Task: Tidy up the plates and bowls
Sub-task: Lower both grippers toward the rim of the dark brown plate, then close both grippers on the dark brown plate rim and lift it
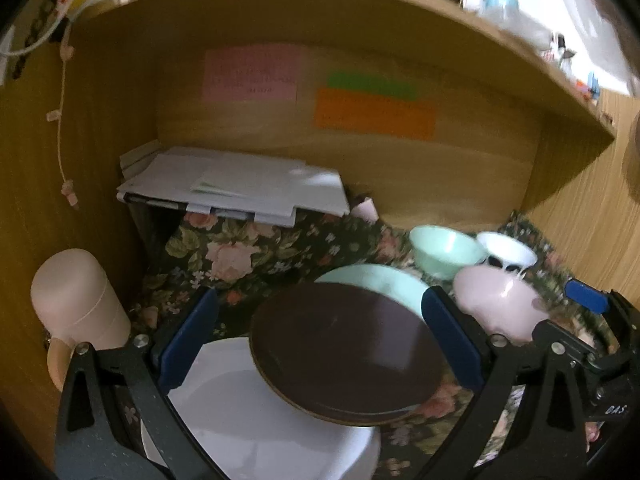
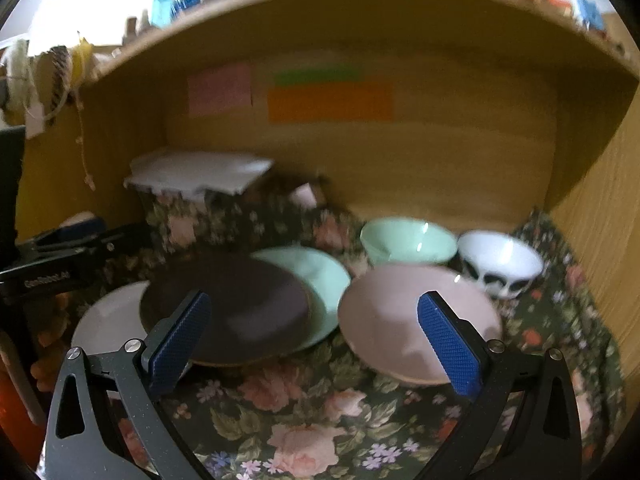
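A dark brown plate (image 1: 344, 352) lies tilted across a white plate (image 1: 248, 420) and a mint plate (image 1: 380, 284) on the floral cloth. My left gripper (image 1: 320, 336) is open, its blue pads (image 1: 188, 336) standing on either side of the brown plate without gripping it. To the right, my right gripper (image 2: 314, 344) is open and holds nothing; it hovers near a pink plate (image 2: 416, 320). Behind are a mint bowl (image 2: 408, 240) and a white bowl with black markings (image 2: 500, 260).
All this sits inside a wooden cubby (image 1: 400, 168) with side walls close by. A paper stack (image 1: 232, 188) rests on a floral-covered box at the back left. A pink bottle (image 1: 76, 304) stands at the left wall, and a small pink cup (image 1: 366, 208) at the back.
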Motion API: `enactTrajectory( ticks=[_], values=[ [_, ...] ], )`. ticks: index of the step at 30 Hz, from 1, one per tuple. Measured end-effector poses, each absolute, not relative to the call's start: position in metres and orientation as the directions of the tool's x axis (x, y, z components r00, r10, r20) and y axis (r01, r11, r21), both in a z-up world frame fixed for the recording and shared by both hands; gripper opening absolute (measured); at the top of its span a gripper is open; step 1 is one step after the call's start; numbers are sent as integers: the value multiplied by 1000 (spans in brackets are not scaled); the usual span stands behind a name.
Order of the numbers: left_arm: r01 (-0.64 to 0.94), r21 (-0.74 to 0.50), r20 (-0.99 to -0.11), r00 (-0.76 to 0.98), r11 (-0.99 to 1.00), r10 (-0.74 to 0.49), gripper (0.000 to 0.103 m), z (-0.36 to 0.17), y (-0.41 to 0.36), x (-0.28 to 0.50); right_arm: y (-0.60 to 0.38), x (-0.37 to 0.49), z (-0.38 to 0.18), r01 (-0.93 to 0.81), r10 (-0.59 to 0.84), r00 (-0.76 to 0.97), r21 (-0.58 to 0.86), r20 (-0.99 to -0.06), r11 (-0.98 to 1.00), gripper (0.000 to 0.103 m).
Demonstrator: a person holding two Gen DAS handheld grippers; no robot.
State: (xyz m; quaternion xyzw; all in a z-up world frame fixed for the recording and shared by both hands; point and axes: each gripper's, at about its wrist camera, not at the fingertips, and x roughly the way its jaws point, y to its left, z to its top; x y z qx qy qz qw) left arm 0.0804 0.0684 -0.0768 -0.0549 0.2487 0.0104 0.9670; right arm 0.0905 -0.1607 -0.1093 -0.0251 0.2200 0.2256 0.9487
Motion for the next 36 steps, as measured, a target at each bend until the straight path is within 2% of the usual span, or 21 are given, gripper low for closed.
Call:
enactTrajectory(
  ticks=[4, 6, 8, 11, 14, 16, 19, 25, 29, 31, 36],
  values=[
    [-57, -82, -520, 854, 995, 6, 103, -92, 73, 96, -153, 101, -121, -454, 439, 760, 92, -479, 886, 102],
    [-67, -77, -544, 839, 995, 14, 103, -99, 76, 106, -148, 107, -127, -463, 456, 732, 121, -507, 878, 97],
    [-64, -67, -564, 826, 996, 15, 103, -104, 82, 114, -143, 110, -132, -472, 465, 708, 135, -532, 871, 87],
    [-62, -72, -583, 812, 995, 9, 102, -112, 91, 123, -135, 115, -139, -475, 465, 687, 140, -558, 869, 79],
    [-61, -83, -606, 795, 995, -2, 94, -118, 99, 131, -127, 119, -144, -481, 471, 664, 150, -582, 864, 69],
    [-40, -115, -641, 767, 993, -44, 85, -124, 105, 138, -122, 123, -147, -487, 477, 645, 159, -597, 859, 65],
    [-42, -142, -673, 737, 989, -65, 80, -132, 112, 145, -114, 129, -151, -497, 478, 623, 158, -620, 853, 55],
    [-50, -150, -704, 707, 987, -71, 71, -139, 119, 149, -108, 145, -159, -480, 450, 604, 151, -657, 864, 49],
    [-41, -134, -734, 676, 990, -71, 58, -143, 120, 155, -105, 156, -164, -459, 421, 592, 141, -687, 877, 33],
    [-34, -137, -749, 658, 990, -81, 48, -146, 118, 158, -101, 158, -166, -459, 410, 589, 129, -697, 879, 32],
    [-36, -160, -766, 634, 987, -101, 35, -152, 121, 161, -98, 158, -168, -441, 379, 597, 106, -707, 891, 32]
  ],
)
